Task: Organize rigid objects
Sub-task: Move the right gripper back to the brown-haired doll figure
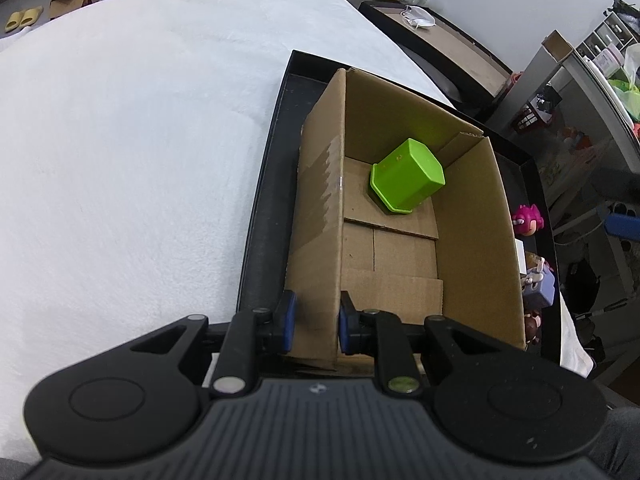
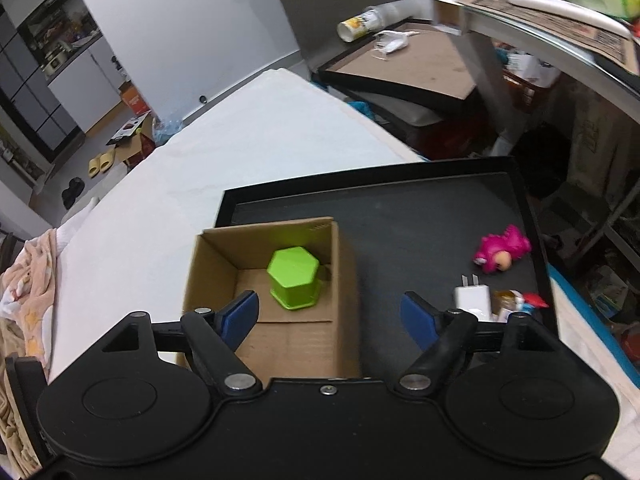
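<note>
our left gripper point(image 1: 316, 322) clamps the cardboard box point(image 1: 472, 240) wall; our right gripper point(image 2: 330, 314) hangs apart, empty, above it. the green cup point(image 2: 294, 278) lies upside down inside the box.

Both wrist views look steeply down, sharing cardboard box point(image 1: 400, 240)
</note>
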`<state>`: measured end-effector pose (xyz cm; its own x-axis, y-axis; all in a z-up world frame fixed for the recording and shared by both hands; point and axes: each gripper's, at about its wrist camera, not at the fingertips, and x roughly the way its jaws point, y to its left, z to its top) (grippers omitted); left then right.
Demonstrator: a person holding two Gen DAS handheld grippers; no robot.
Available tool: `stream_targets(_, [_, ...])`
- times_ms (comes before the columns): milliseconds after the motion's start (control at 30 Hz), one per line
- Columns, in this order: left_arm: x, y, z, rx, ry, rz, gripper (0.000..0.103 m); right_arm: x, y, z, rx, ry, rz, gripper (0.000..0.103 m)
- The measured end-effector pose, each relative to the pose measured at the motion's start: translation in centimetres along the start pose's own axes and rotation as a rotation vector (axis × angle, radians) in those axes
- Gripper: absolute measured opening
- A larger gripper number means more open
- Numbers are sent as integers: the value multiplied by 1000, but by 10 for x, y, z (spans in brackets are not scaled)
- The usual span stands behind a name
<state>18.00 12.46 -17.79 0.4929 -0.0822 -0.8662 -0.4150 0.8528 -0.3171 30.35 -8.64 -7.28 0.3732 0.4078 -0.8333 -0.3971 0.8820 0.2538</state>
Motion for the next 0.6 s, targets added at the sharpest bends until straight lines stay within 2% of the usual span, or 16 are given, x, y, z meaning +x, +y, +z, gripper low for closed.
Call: stream_targets(600, [-3, -8, -4, 9, -3, 36, 19, -18, -97, -31, 194, 10, -49, 77])
